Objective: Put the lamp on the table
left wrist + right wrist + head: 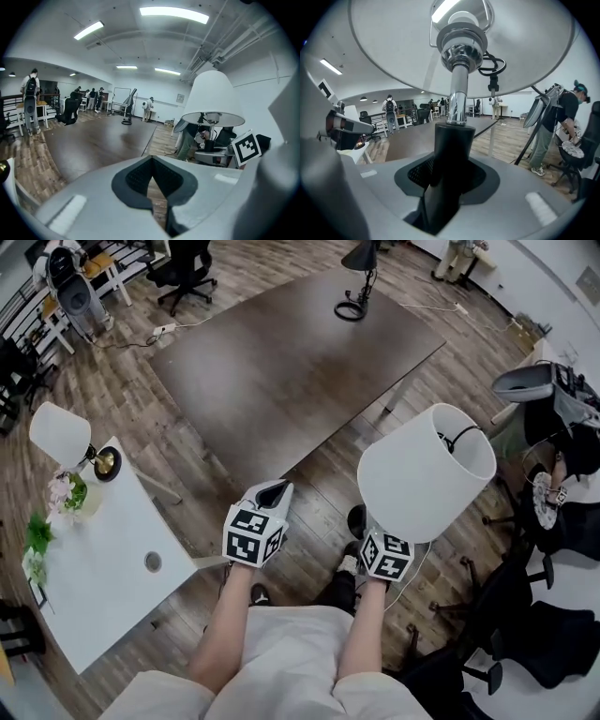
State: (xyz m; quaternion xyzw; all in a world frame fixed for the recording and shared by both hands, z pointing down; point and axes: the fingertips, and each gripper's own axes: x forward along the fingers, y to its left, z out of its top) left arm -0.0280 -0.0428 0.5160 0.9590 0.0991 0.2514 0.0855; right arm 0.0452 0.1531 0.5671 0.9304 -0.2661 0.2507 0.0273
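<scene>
A lamp with a white shade (pixel 424 472) is held upright off the floor by my right gripper (pixel 386 554), shut on its black stem (pixel 451 154) below the chrome neck (pixel 458 93). The shade (pixel 459 37) fills the top of the right gripper view. My left gripper (pixel 267 498) hangs beside it, shut with nothing between its jaws, pads (pixel 140 178) touching. In the left gripper view the lamp (pixel 209 98) stands at the right. The big dark wooden table (pixel 291 362) lies ahead of both grippers, its near corner just beyond the left gripper.
A black desk lamp (pixel 356 282) stands at the far end of the dark table. A white table (pixel 98 559) at the left carries another white-shaded lamp (pixel 61 435) and flowers (pixel 66 493). Office chairs (pixel 562 549) and a person crowd the right side.
</scene>
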